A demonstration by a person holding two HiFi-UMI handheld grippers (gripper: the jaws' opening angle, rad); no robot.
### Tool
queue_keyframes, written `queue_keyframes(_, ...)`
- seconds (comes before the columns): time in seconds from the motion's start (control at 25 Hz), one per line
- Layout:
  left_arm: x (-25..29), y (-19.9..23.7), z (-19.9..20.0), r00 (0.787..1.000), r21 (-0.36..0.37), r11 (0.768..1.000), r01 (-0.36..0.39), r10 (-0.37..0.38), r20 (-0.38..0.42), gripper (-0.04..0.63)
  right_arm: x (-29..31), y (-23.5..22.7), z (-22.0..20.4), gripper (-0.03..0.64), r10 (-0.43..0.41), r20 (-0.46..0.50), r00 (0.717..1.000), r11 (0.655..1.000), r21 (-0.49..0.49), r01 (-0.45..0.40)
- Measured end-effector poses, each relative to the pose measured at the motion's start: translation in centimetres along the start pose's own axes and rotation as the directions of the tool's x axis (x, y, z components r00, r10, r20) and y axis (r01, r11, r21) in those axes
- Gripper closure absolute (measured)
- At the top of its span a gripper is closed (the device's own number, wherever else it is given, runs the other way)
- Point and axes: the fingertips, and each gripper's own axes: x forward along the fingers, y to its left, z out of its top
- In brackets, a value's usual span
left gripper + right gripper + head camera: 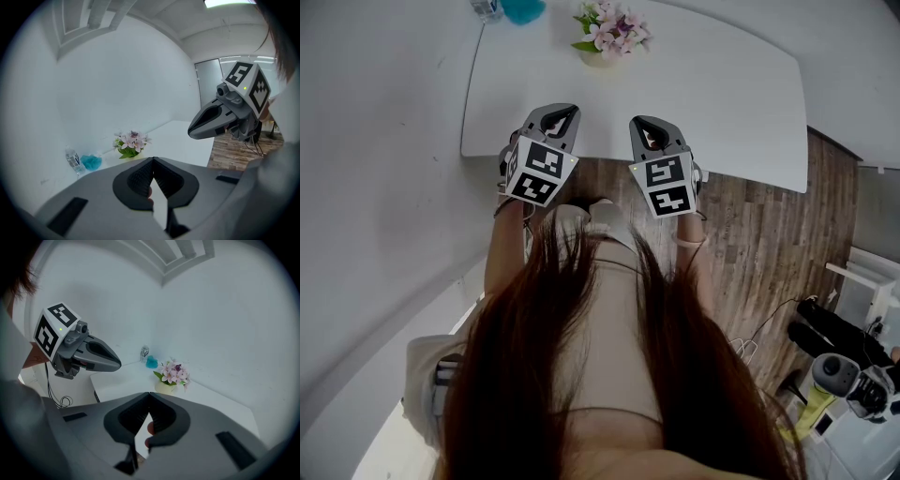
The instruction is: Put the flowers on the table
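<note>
White table [712,103] lies ahead of me. Along its far side, left to right, sit a water bottle [486,7], a blue puff [522,9] and the flowers [612,30]. The flowers stand upright in a small pale pot [598,58], with the stems running straight up and the pink blooms on top, at about twelve o'clock from my hands. My left tongs [565,112] are pinched fully together on nothing. My right tongs [643,124] are likewise closed and empty. Both hover over the near edge, well apart from the pot.
</note>
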Motion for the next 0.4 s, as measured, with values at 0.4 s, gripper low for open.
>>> queue_keyframes(0.4,0.46,-0.60,0.29,1.000,0.008,1.000,-0.012,0.012,-0.016,0.592,-0.09,-0.67,-0.23,0.594,0.022,0.011,1.000,1.000,0.005,-0.022)
